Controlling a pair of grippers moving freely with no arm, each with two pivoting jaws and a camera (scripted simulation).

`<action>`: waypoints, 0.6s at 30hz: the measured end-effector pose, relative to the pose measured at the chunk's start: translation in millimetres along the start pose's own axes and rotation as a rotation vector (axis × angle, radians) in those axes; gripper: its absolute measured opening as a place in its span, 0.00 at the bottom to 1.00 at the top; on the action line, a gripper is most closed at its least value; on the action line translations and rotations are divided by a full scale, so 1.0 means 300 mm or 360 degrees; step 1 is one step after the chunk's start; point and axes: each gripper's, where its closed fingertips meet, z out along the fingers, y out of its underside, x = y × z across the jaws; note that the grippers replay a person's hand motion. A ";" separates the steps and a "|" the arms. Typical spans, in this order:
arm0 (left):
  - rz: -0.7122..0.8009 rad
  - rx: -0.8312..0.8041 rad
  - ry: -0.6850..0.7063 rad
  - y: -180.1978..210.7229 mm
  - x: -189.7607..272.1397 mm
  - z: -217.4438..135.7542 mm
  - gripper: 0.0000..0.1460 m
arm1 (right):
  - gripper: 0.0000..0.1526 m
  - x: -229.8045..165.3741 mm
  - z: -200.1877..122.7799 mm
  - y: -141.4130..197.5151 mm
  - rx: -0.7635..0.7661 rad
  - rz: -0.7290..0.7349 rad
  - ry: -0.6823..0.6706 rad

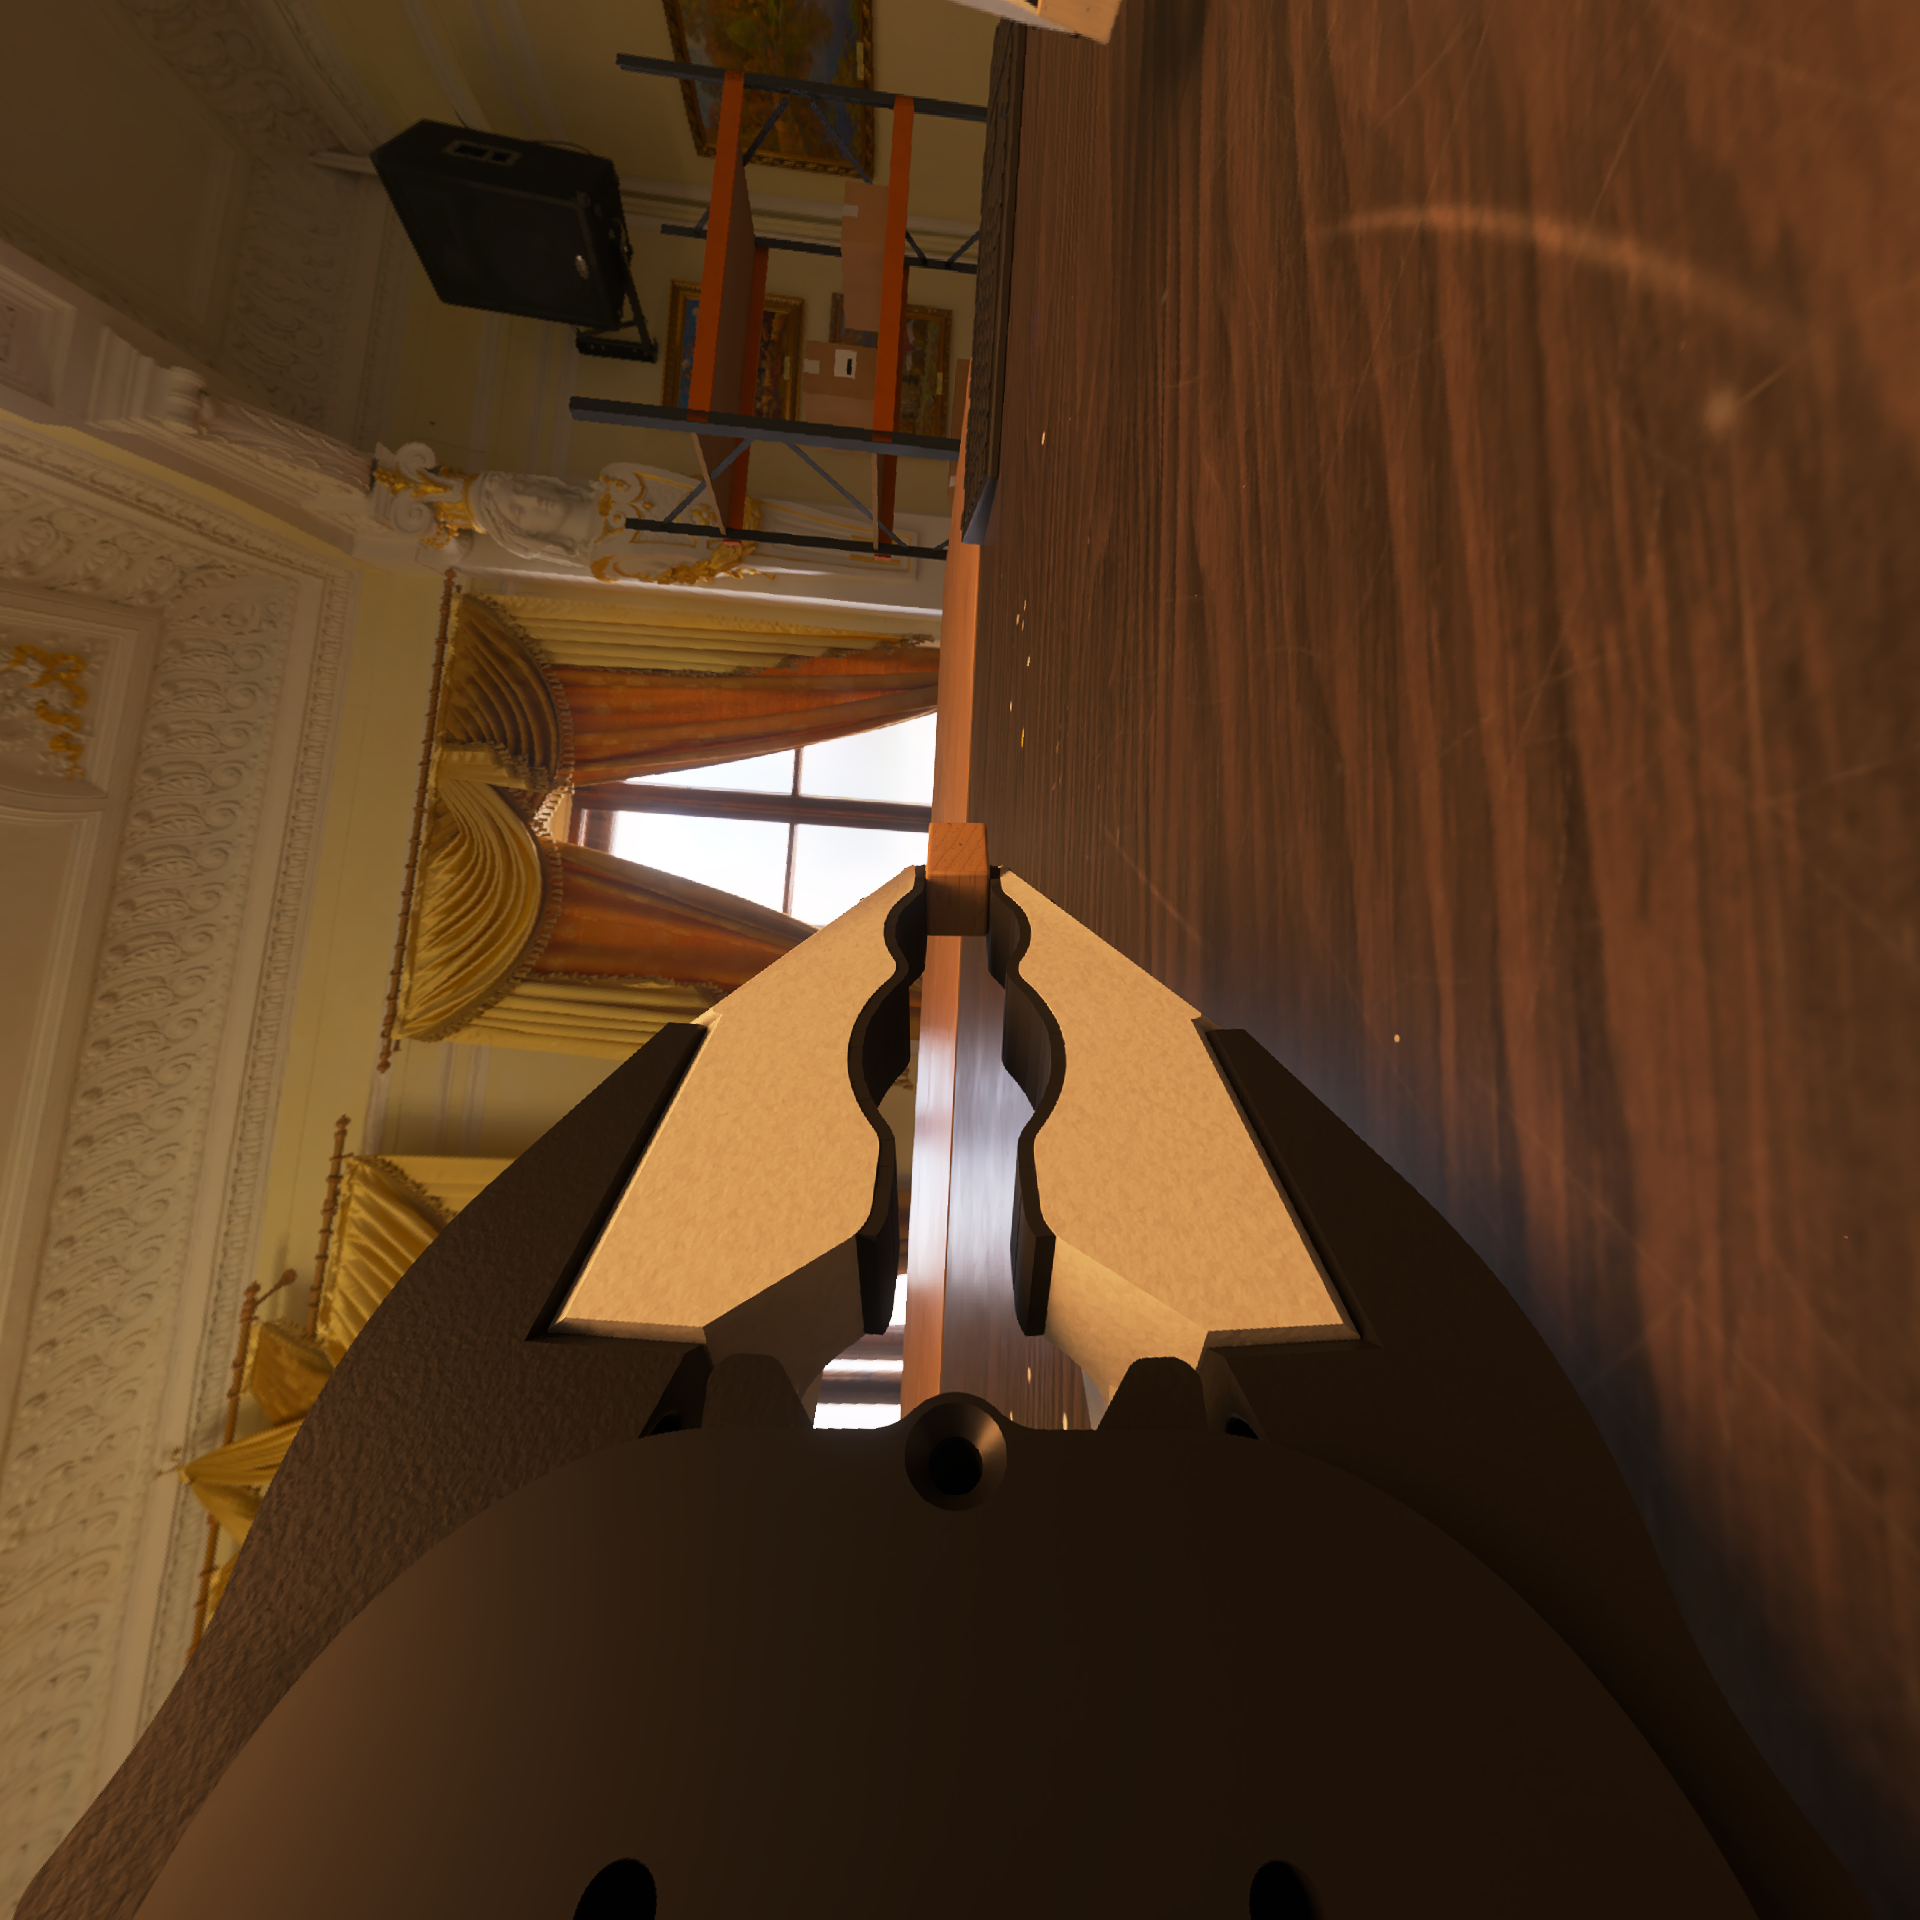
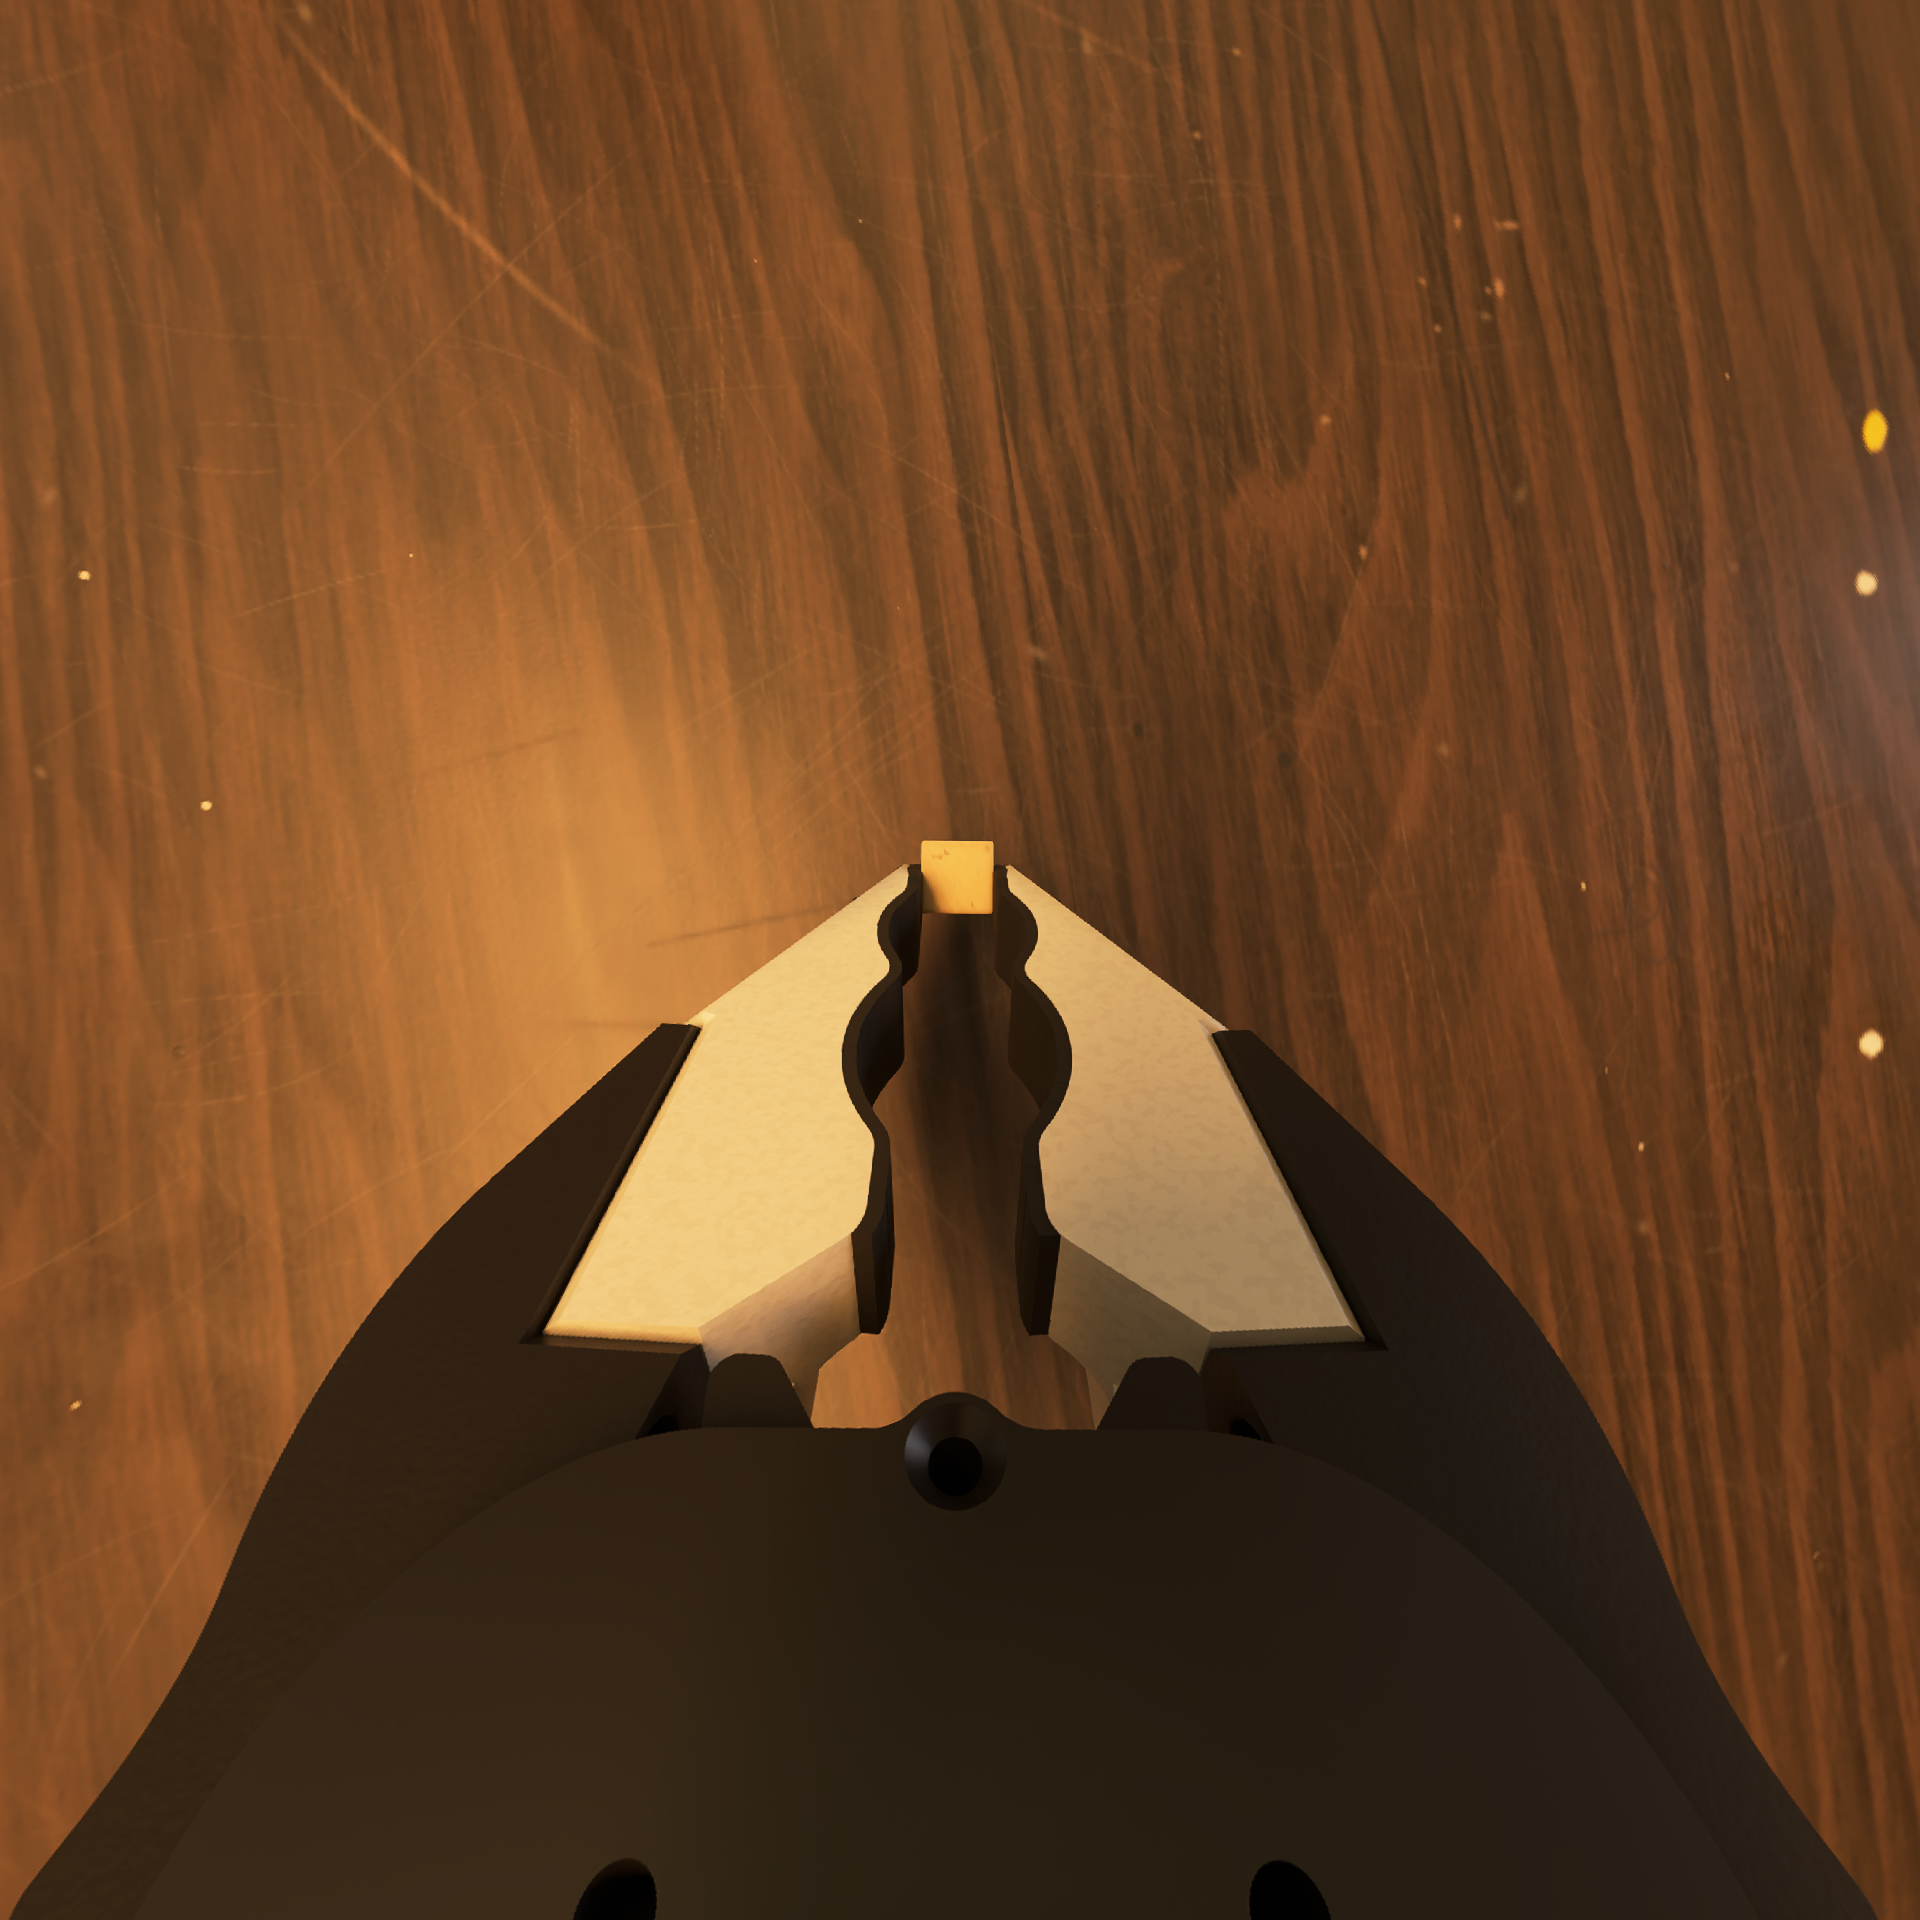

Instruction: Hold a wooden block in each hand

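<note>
Your left gripper (image 1: 956, 883) is clamped on a small wooden block (image 1: 956, 878), pinched at the very fingertips, at about 12 o'clock from the gripper body; the pale fingers (image 1: 769, 1101) meet the block on both sides. This view is rolled sideways, so the dark wooden table (image 1: 1455, 727) fills everything from 12 to 5 o'clock, its edge running up the middle. At 9 to 10 o'clock you see ornate cream wall mouldings (image 1: 156, 831) and gold and orange curtains (image 1: 582, 831) around a bright window (image 1: 831, 810). Toward 11 o'clock sits a black speaker box (image 1: 509, 223), and near 12 o'clock a metal rack with orange posts (image 1: 800, 312) holds brown cardboard boxes (image 1: 836, 369); one box carries a small white label, too small to read. Framed paintings (image 1: 769, 73) hang behind the rack. In the right wrist view, your right gripper (image 2: 957, 883) is likewise closed on a second wooden block (image 2: 957, 878), brightly lit, held at the fingertips at 12 o'clock. Behind it you see only the reddish-brown tabletop (image 2: 1351, 520), scratched, with fine grain and a few bright specks toward 3 o'clock. You have no brand marks or legible writing in either view.
</note>
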 end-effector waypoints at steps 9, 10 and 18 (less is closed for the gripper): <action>0.0028 0.0004 0.0002 -0.003 0.004 -0.002 0.07 | 0.08 -0.034 0.084 -0.063 -0.0055 -0.0043 -0.0129; 0.0033 0.0004 0.0004 -0.003 0.005 -0.002 0.07 | 0.08 -0.041 0.087 -0.073 -0.0047 -0.0046 -0.0148; 0.0035 0.0007 0.0012 -0.003 0.008 -0.002 0.07 | 0.08 -0.153 0.114 -0.116 -0.0078 -0.0126 -0.0366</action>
